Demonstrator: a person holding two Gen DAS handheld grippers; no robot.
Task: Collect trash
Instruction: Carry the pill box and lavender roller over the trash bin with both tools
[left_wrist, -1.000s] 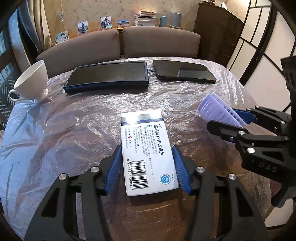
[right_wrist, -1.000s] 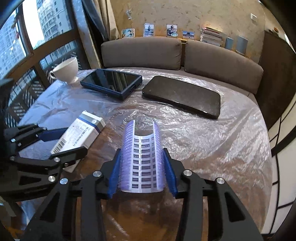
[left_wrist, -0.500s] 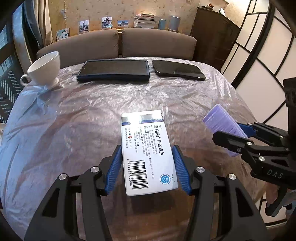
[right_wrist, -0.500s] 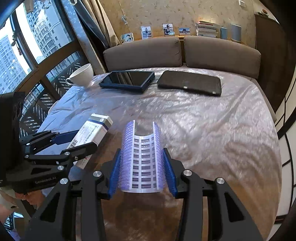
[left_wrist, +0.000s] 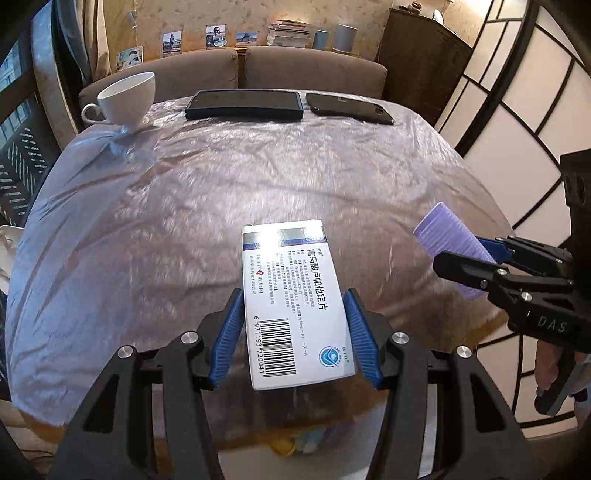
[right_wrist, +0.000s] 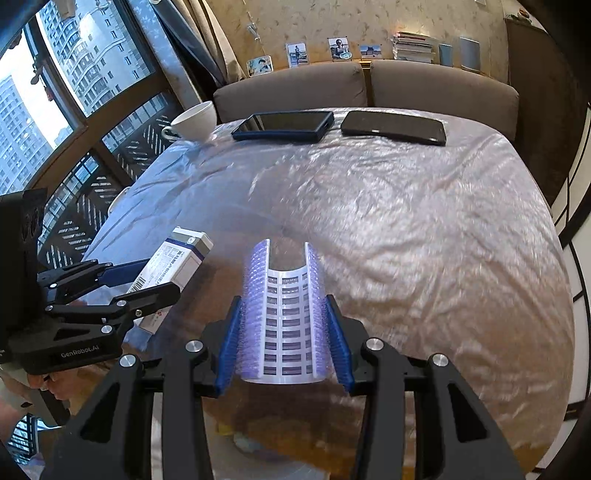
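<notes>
Plastic-sheeted round table (left_wrist: 258, 177) has receded: I have lifted my left gripper (left_wrist: 293, 328), clamped on the white cardboard medicine box (left_wrist: 295, 299), and right gripper (right_wrist: 282, 338), clamped on the purple bristled half-cylinder roller (right_wrist: 284, 310), past its near edge, ready for binning.

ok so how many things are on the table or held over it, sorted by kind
Medicine box, shut in the left gripper: 1
Purple hair roller, shut in the right gripper: 1
White cup at the far left of the table: 1
Dark flat devices, tablet and phone, at the far edge: 2
Total: 5
</notes>
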